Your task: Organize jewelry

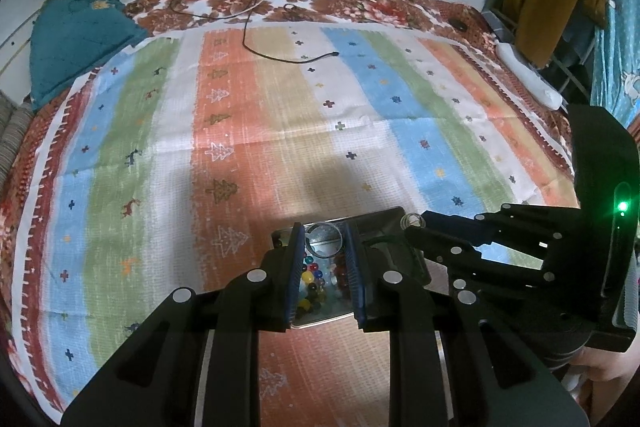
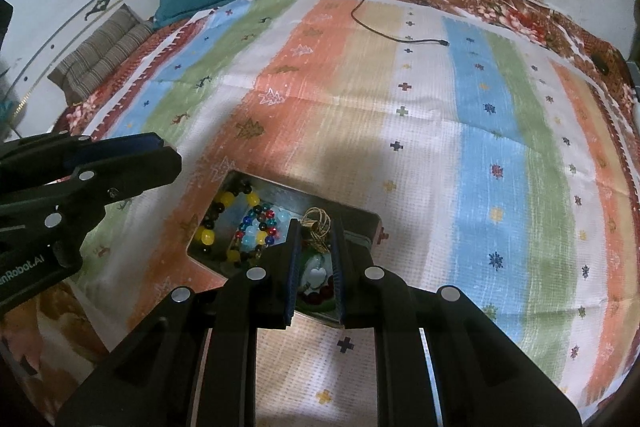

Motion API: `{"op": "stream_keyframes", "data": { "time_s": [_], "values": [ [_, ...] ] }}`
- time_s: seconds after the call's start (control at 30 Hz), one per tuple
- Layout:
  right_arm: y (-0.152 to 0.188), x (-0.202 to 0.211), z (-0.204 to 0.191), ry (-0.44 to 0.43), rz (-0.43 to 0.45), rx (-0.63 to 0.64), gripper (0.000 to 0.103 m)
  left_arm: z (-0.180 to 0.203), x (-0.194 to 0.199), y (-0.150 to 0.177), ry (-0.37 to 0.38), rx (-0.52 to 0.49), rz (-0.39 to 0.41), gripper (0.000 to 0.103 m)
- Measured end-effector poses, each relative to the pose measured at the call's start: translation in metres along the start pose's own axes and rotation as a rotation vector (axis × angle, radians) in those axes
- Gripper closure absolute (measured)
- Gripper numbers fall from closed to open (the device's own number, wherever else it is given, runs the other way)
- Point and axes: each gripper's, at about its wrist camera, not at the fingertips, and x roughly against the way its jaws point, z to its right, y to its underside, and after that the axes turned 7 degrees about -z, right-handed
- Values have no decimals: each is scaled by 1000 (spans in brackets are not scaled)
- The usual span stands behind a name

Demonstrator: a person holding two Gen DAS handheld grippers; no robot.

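Observation:
A shallow metal tray [image 2: 362,217] lies on the striped cloth and holds jewelry: a yellow-and-dark bead bracelet [image 2: 212,227], a multicoloured bead bracelet [image 2: 260,227], a gold wire piece [image 2: 318,223] and a white heart pendant [image 2: 318,273]. My right gripper [image 2: 316,231] hovers over the tray's right part, jaws narrowly apart around the gold piece; whether they grip it is unclear. My left gripper [image 1: 322,239] is open above the tray [image 1: 380,217], with coloured beads [image 1: 316,275] and a clear ring [image 1: 324,237] between its fingers. The right gripper [image 1: 416,223] shows at the right of the left wrist view.
The striped cloth [image 1: 280,115] covers a bed with a floral sheet. A black cable [image 1: 288,55] lies across the far part. A teal cloth [image 1: 80,31] sits far left, a white power strip [image 1: 528,75] far right, a striped cushion [image 2: 104,51] at the left edge.

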Motion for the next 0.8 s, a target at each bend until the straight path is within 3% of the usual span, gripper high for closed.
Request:
{"op": "stream_keyframes", "data": {
  "time_s": [0.07,0.13,0.33,0.4,0.63,0.8],
  "values": [
    [1,0,3,0,-4,-15,83,-1,0,-1,-1,10,-2,83],
    [3,3,5,-5,0,-23,71,-4,1,-1,-4,22,-2,83],
    [12,10,7,-5,6,-31,69,-9,5,1,3,42,1,77],
    [15,12,9,-26,5,-41,64,-9,8,3,7,44,2,76],
    [26,24,7,-36,29,-50,54,-24,29,19,43,87,39,62],
    [28,34,4,-29,52,-31,42,-11,31,31,35,26,28,50]
  ]
}}
